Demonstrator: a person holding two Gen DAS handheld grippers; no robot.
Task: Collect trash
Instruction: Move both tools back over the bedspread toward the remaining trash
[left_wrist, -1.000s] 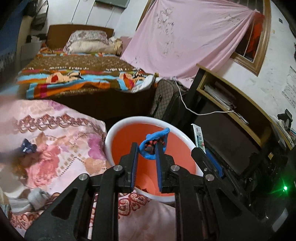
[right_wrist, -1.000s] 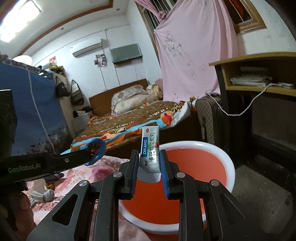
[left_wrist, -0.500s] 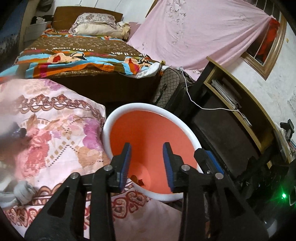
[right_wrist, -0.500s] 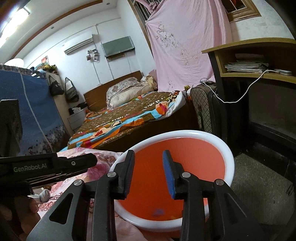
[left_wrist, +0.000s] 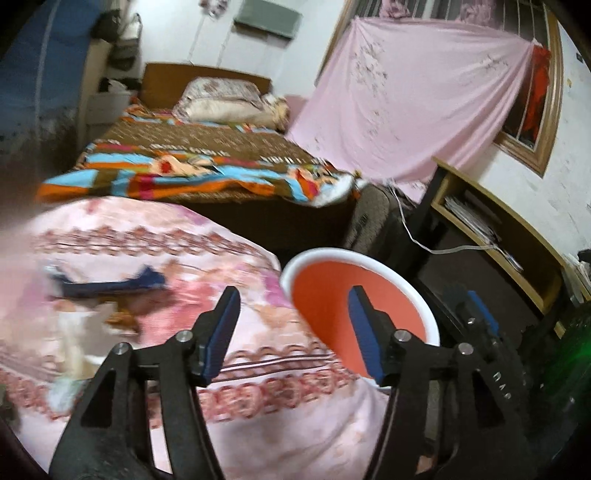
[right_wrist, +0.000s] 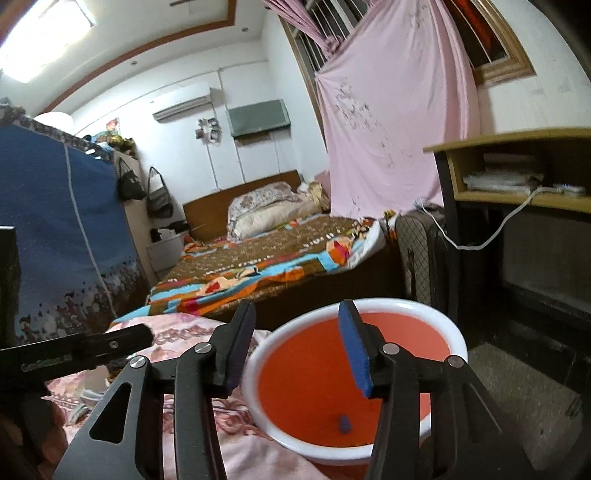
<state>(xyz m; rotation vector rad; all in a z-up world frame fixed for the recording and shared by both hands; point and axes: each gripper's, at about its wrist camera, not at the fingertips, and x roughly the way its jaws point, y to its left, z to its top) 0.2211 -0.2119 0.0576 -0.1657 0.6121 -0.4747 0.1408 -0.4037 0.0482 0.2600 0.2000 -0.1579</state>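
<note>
An orange basin with a white rim (left_wrist: 388, 269) (right_wrist: 399, 306) stands beside the pink floral quilt (left_wrist: 155, 236) (right_wrist: 184, 328). My left gripper (left_wrist: 291, 314) hovers over the quilt's edge at the basin's left rim, its jaws opening with nothing between them. My right gripper (right_wrist: 297, 332) hangs over the basin, jaws likewise opening and empty. A small blue scrap (right_wrist: 344, 424) lies on the basin floor. On the quilt to the left lie blurred scraps: a dark blue piece (left_wrist: 110, 284) and pale pieces (left_wrist: 85, 325).
Behind stands a bed with a striped blanket (left_wrist: 207, 173) (right_wrist: 266, 266). A wooden desk (left_wrist: 498, 229) (right_wrist: 517, 170) with a white cable stands at the right, a dark suitcase (right_wrist: 421, 251) beside it. A pink sheet (left_wrist: 406, 103) hangs at the window.
The left gripper let go of the blue scrap and the right gripper let go of the printed sachet over the basin. Both opened wider; the left swung left toward the quilt.
</note>
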